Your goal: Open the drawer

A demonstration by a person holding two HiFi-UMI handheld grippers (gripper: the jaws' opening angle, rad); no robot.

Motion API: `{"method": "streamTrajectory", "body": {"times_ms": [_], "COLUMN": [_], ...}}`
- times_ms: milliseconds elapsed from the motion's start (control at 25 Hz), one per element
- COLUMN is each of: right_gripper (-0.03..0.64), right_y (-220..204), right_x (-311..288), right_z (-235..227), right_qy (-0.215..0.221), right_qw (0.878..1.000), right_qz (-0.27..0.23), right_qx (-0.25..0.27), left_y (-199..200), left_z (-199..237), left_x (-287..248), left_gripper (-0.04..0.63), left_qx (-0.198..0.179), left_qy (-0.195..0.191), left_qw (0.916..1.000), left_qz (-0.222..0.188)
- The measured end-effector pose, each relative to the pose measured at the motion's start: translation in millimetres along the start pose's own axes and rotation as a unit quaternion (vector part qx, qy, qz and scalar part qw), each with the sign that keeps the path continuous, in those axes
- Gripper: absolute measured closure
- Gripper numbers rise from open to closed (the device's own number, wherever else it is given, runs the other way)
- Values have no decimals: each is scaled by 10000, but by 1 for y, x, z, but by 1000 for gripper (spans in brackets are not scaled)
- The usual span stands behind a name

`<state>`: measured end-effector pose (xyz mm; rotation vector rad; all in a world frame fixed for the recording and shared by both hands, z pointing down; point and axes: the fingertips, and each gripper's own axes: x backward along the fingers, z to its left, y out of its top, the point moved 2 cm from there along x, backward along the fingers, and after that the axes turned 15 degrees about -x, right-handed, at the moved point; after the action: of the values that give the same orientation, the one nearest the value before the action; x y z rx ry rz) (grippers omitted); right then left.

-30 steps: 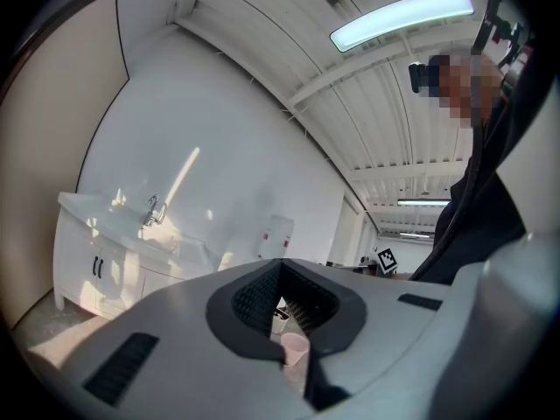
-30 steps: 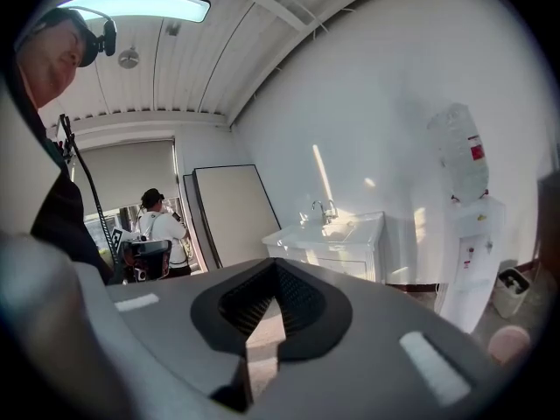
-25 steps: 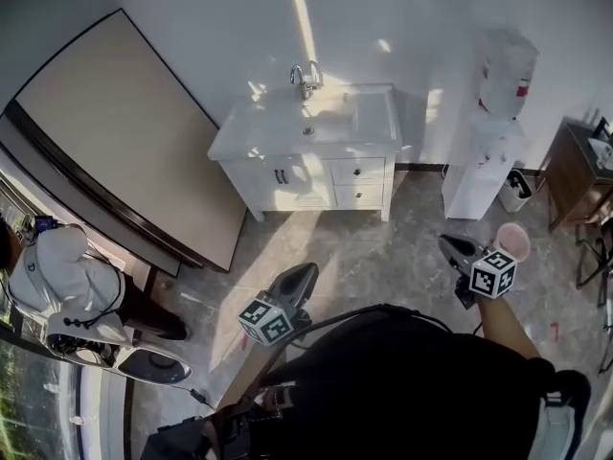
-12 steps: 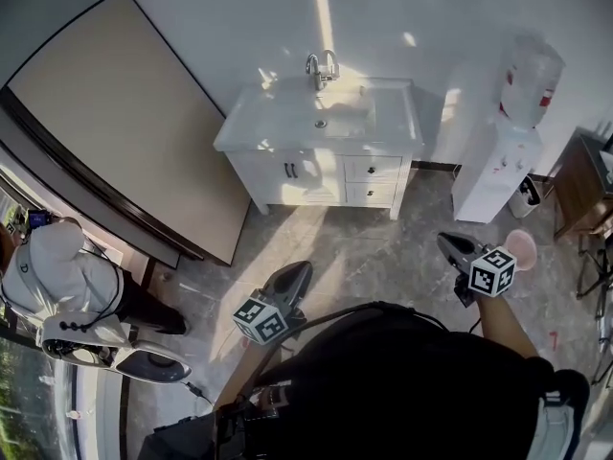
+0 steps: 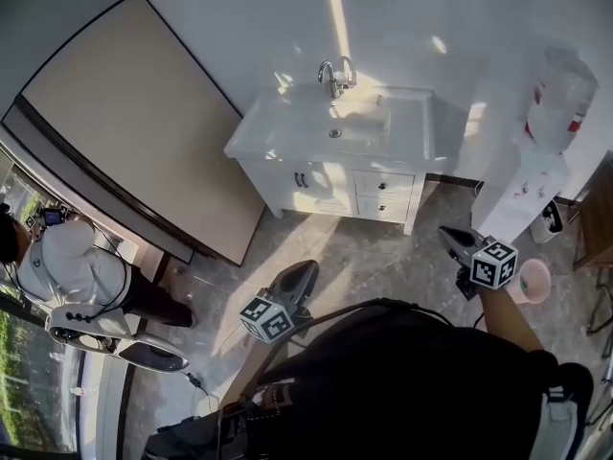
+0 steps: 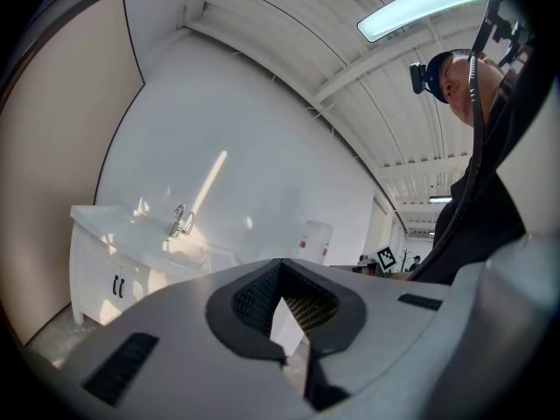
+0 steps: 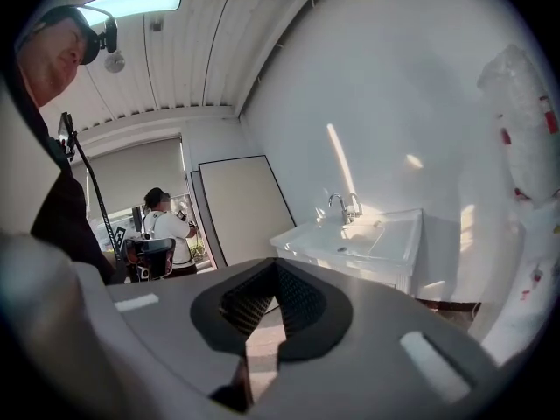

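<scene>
Left hand-held gripper (image 5: 299, 278): jaws pressed together, nothing between them. Right hand-held gripper (image 5: 454, 241): jaws likewise together and empty. Both point toward the vanity cabinet (image 5: 311, 178).

Compared with one second ago, the cabinet sits lower, further right and slightly larger in the head view, so the person has walked toward it. The task is judged to be in its approach step. The drawers (image 5: 383, 184), two stacked at the cabinet's right front, are shut and well apart from both grippers.

Clearance: bare floor (image 5: 364, 257) lies ahead. A leaning panel (image 5: 134, 132) bounds the left and a water dispenser (image 5: 533, 185) bounds the right. A pink bucket (image 5: 530, 282) stands just beside the right hand-held gripper.
</scene>
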<state>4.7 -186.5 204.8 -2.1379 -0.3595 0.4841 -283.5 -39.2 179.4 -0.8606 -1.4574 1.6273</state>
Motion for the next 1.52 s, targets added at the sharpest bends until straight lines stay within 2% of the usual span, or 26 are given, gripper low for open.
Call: {"method": "streamTrajectory", "body": {"times_ms": [400,800,1080,1280,1520], "right_gripper": [623,622,622,622,621], "right_y": [56,65,75,98,132], "right_x": [27,50,33,-1,-52], "right_z": [-112,-180,-200,-199,-187], "right_qy": [157,-181,-669,-1045,-1323], "right_qw": [9999,9992,9967,9926,9877], "right_qz": [2,-179,-311,-522,-788], "right_qx": [-72,-309,-346,-330,-288], "left_y": [-6,-22,-30,-26,1], "left_z": [-34,-35,5,65,135], "left_x": [-119,-197,-240,-266,-298], "left_gripper": [597,597,597,597,597], "left_qx": [-28,-16,111,204,86], "left_qy": [114,-257,-761,-1131,-1585], "left_qw": [9998,9990,9966,9931,9871], "left_qz": [140,358,300,254,227]}}
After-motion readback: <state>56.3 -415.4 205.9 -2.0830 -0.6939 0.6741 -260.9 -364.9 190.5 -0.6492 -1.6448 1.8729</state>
